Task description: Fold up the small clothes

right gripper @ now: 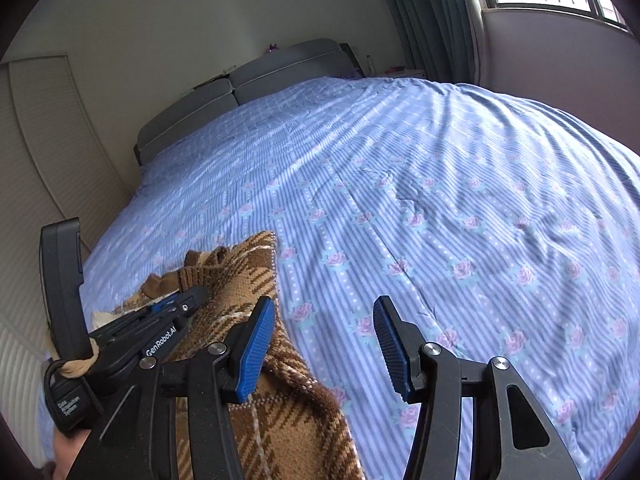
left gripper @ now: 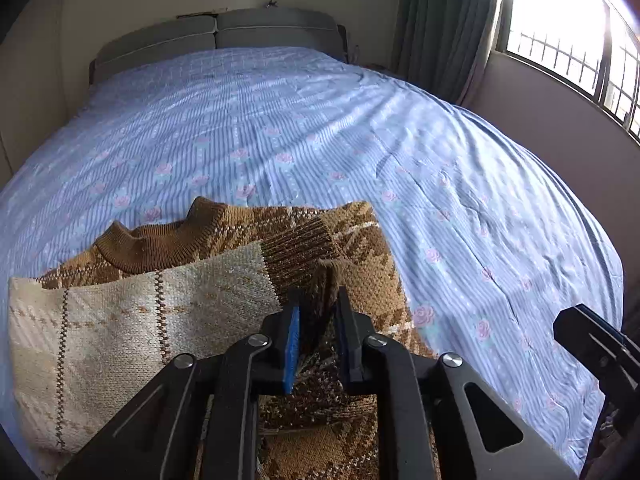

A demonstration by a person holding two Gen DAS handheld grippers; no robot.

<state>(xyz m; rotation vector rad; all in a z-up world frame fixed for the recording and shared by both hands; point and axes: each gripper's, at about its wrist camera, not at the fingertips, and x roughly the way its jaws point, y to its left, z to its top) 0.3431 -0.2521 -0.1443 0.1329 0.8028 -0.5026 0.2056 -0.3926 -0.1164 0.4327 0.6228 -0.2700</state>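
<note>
A small brown patterned knit sweater [left gripper: 356, 248] lies on the near part of the bed, collar away from me, with a cream sleeve [left gripper: 140, 320] folded across its front. My left gripper [left gripper: 318, 312] is shut on a bunched fold of the sweater's dark brown knit. In the right wrist view the sweater [right gripper: 256, 280] lies at the lower left, with the left gripper [right gripper: 176, 308] on it. My right gripper [right gripper: 324, 344] is open and empty, its left finger above the sweater's right edge, its right finger over bare sheet.
The bed is covered by a blue striped sheet with pink roses [left gripper: 320, 140]. A grey headboard [left gripper: 216, 36] stands at the far end. A curtain [left gripper: 440, 20] and window [left gripper: 568, 32] are on the right, a wall panel [right gripper: 40, 160] on the left.
</note>
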